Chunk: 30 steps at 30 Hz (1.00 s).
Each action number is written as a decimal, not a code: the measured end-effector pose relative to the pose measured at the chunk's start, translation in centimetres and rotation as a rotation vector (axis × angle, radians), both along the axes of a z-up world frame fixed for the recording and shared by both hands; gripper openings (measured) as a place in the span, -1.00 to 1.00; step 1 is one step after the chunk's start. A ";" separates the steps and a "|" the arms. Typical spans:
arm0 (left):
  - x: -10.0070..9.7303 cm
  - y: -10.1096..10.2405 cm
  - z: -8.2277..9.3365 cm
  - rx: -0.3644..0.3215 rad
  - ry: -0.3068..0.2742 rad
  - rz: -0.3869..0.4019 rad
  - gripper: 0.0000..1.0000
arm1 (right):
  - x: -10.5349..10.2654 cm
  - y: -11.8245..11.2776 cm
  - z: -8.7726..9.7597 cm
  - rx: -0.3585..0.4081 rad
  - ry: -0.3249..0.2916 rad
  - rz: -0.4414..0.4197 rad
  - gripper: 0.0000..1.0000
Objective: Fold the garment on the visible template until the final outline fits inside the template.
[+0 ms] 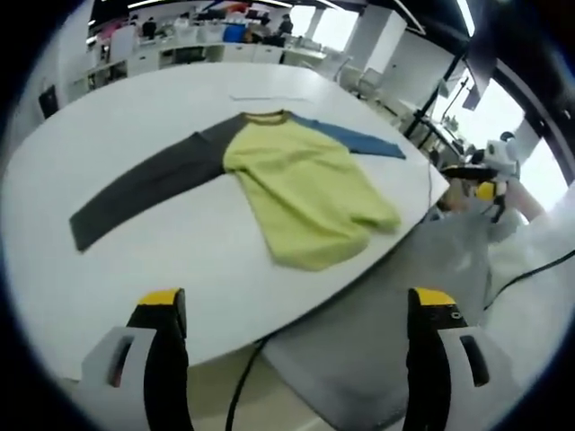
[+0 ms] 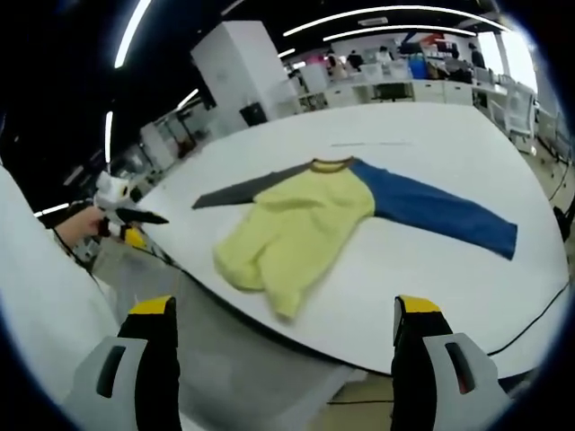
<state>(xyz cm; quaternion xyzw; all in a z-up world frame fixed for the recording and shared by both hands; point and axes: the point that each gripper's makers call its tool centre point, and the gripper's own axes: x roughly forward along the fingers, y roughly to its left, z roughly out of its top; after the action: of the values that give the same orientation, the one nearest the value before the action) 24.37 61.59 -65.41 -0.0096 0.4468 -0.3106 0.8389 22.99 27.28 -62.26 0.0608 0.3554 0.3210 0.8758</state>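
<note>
Yellow-green cloth makes up the body of the garment (image 1: 305, 193) I am working on — a long-sleeved shirt lying flat on the white tabletop (image 1: 180, 251). In the left gripper view its dark grey sleeve (image 1: 148, 184) stretches out straight toward the left, while the blue sleeve (image 1: 355, 136) runs off to the right, toward the tabletop's curved edge. The collar points away from me and the hem lies nearest, a little rumpled and close to the edge. In the right gripper view the same garment (image 2: 296, 224) sits mid-tabletop with the blue sleeve (image 2: 440, 211) spread long to the right and the grey sleeve (image 2: 247, 190) shorter to the left; the hem is bunched at the near edge. A faint thin line on the tabletop beyond the collar (image 2: 382, 142) may be part of a template marking, but I cannot tell for sure.

My left hand-held gripper (image 1: 296, 341) hangs short of the tabletop's near edge with its jaws wide apart, holding nothing. My right hand-held gripper (image 2: 283, 350) is likewise spread wide and empty — well apart from the cloth. Each one shows up small in the other's view, off beside the tabletop. A dark cable (image 1: 241, 386) hangs below the tabletop edge in the left gripper view. Beyond the tabletop are white desks, chairs and ceiling strip lights.
</note>
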 end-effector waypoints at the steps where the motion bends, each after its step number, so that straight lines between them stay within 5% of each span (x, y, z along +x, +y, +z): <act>1: 0.0 -0.1 -0.1 -0.001 0.004 -0.002 0.98 | 0.1 0.1 -0.1 -0.002 0.003 0.004 0.99; 17: 0.9 -4.5 -3.8 0.009 0.051 -0.122 0.53 | 1.3 1.6 -4.4 -0.019 0.058 0.073 0.64; 30: 2.5 -4.7 -6.6 0.058 0.078 -0.137 0.27 | 2.4 2.4 -7.3 -0.017 0.105 0.124 0.37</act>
<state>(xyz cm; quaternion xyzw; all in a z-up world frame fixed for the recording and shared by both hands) 26.89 56.87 -71.99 0.0333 0.4873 -0.3538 0.7977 25.40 29.67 -69.53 0.0480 0.4066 0.3678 0.8349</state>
